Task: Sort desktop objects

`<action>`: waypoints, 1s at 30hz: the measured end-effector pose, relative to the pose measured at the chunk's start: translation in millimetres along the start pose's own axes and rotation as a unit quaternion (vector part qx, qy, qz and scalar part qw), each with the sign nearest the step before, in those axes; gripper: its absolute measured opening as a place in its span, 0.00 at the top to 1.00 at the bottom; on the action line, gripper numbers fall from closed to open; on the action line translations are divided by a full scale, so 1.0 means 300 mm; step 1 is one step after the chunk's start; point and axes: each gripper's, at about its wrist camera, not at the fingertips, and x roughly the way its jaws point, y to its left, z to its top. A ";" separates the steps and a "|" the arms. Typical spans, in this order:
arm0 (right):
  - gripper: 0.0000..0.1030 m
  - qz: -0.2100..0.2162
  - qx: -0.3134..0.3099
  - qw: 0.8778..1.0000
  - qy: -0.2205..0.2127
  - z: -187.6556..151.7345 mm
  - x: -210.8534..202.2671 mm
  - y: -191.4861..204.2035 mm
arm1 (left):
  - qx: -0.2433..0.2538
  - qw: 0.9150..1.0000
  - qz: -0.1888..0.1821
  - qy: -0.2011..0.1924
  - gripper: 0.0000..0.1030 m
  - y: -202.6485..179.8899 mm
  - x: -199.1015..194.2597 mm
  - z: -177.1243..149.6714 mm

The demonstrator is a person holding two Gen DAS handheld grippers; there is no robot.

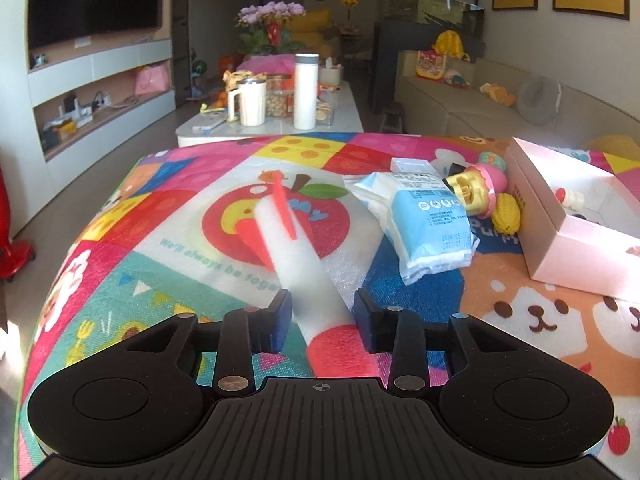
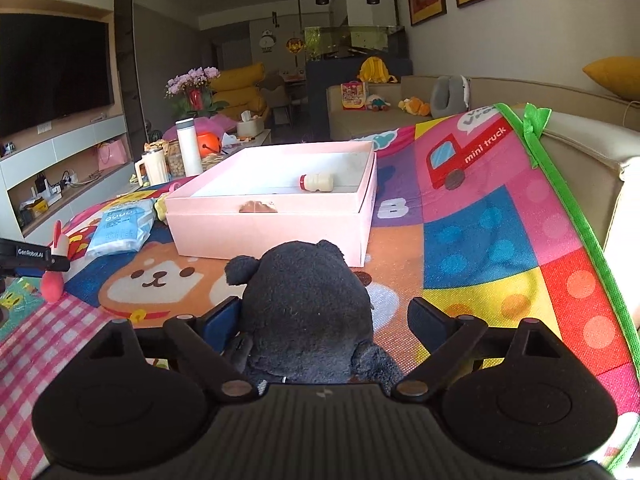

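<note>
While left fingers [image 1: 322, 316] pinch the white toy [image 1: 304, 264], right fingers [image 2: 324, 324] stand wide around the black plush [image 2: 308, 304].

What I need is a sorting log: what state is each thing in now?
left tool: shut on the white-and-red toy.
right tool: open, black plush bear between its fingers.
pink box: open, no lid on.
small bottle: capped, lying on its side in the pink box.
wipes pack: lying flat on the mat.
</note>
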 end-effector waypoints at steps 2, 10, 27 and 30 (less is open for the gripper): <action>0.11 -0.001 0.010 1.000 -0.001 -0.001 -0.002 -0.010 | 0.021 1.000 -0.020 0.003 0.67 0.003 -0.022 -0.018; 0.06 -0.008 0.010 1.000 -0.005 -0.007 -0.007 -0.007 | 0.046 0.998 -0.036 -0.018 0.44 -0.009 -0.041 -0.002; 0.00 -0.006 0.033 0.999 0.008 -0.004 0.006 -0.030 | 0.106 0.986 -0.127 0.022 0.69 -0.063 -0.199 -0.159; 0.00 -0.013 0.026 1.000 0.008 -0.004 0.005 -0.022 | 0.135 0.973 -0.185 0.021 0.68 -0.167 -0.225 -0.192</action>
